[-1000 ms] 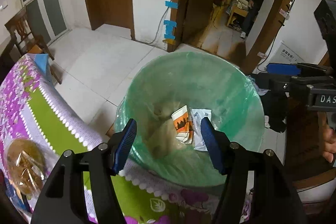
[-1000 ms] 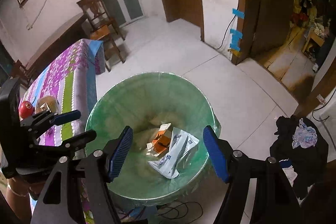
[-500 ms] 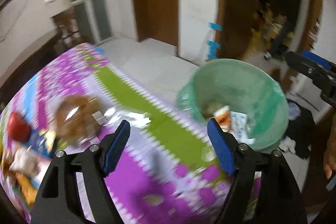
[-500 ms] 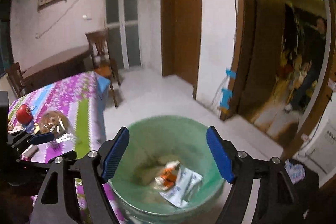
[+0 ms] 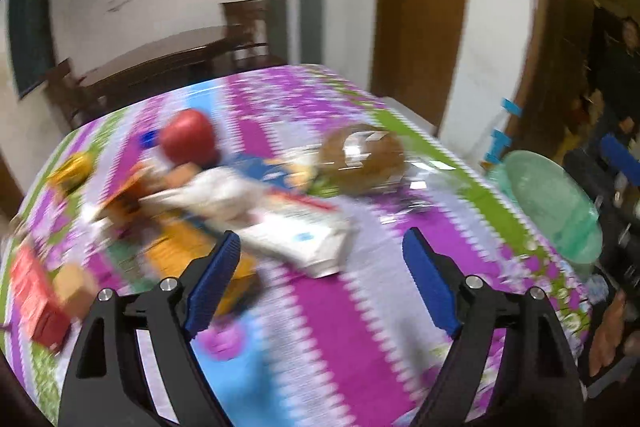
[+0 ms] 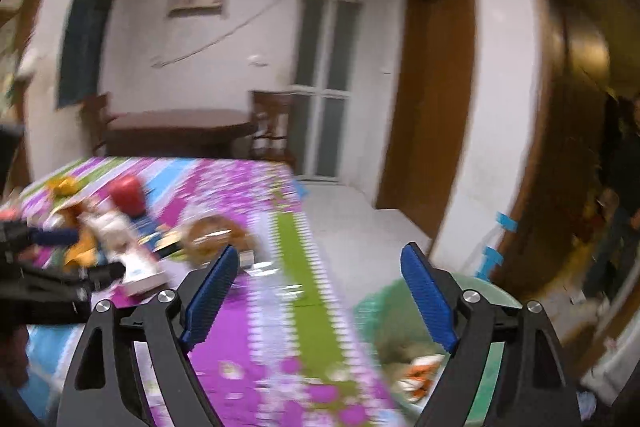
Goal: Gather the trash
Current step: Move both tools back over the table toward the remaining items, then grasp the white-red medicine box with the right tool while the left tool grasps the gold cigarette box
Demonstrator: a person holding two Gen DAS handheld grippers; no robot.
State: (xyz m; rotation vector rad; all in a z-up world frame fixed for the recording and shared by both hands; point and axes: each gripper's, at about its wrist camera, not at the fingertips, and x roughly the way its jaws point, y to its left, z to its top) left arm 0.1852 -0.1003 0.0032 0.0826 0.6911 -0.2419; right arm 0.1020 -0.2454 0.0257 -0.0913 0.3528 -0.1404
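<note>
- On the far left of the left wrist view, a red box point(image 5: 34, 297) and a tan block point(image 5: 74, 289) lie at the edge of the table point(image 5: 328, 339), which is covered in a purple, green and blue flowered cloth; motion blur smears both.
- Further right, a yellow wrapper point(image 5: 74, 167) sits toward the far side, apart from the main pile.
- Near the middle of the cloth a red apple point(image 5: 188, 137) rests behind a heap of trash: an orange packet point(image 5: 176, 239), a white crumpled wrapper point(image 5: 224, 193) and a white flat packet point(image 5: 308, 241), overlapping one another.
- Just right of the heap lies a brown bun in clear plastic point(image 5: 362, 157).
- The left gripper point(image 5: 320, 277) hangs above the cloth with its blue pads wide apart and nothing between them; the white flat packet lies just beyond the gap.
- Off the table's right edge stands the green-lined bin point(image 5: 556, 211), below tabletop level.
- At the far right edge the right gripper's dark body is partly in frame, with a hand point(image 5: 608, 339) on it.
- From the right wrist view, the right gripper point(image 6: 320, 297) also gapes wide and holds nothing, with the table edge under its left pad and the bin point(image 6: 380, 311) under its right.
- Inside the bin, an orange and white wrapper point(image 6: 422, 373) shows, too blurred to read.
</note>
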